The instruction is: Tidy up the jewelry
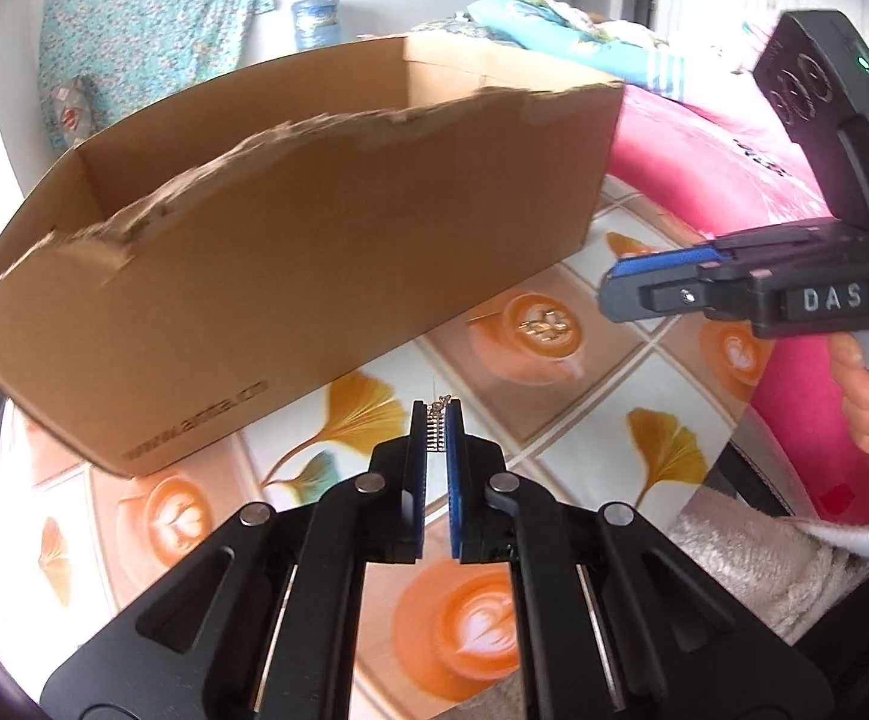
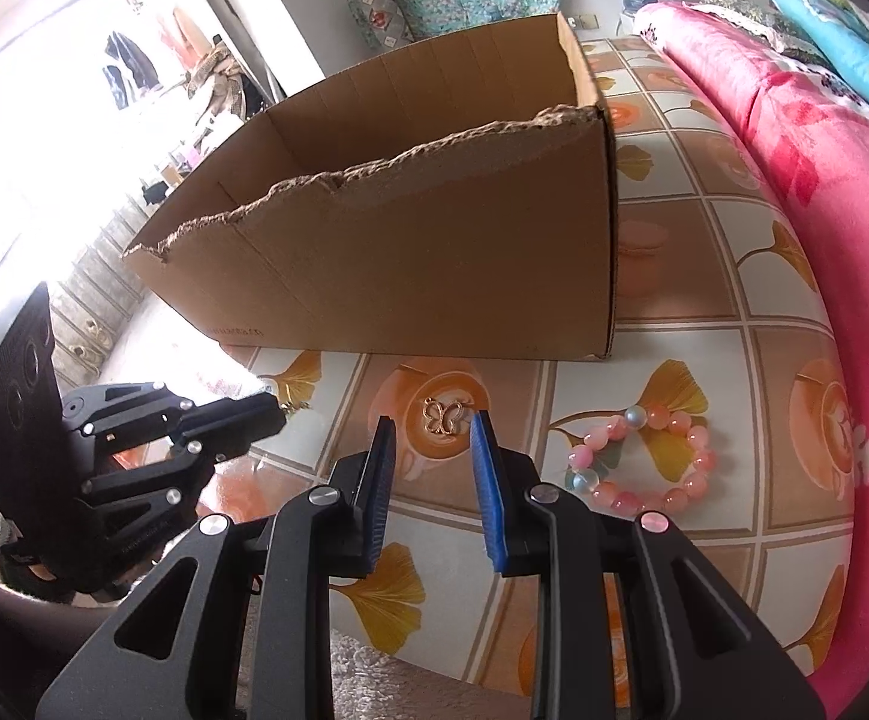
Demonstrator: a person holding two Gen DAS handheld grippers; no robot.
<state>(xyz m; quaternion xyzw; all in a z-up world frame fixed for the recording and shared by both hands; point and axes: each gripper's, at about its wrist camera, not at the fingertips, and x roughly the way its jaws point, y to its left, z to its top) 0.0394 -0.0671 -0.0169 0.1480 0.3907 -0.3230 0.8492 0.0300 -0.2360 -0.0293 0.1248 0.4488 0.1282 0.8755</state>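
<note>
i have a thin silver chain (image 1: 437, 427) pinched between my left pads, its small clasp end poking out past the tips, above the patterned tabletop. a gold butterfly charm (image 2: 446, 416) lies flat on a printed coffee cup, just ahead of my right claw's parted tips and not touching them. a bracelet (image 2: 644, 462) of pink, peach and pale blue-white beads lies in a closed loop on a ginkgo leaf print, to the right of the butterfly. the open cardboard box (image 2: 422, 240) with a torn near rim stands behind them.
</note>
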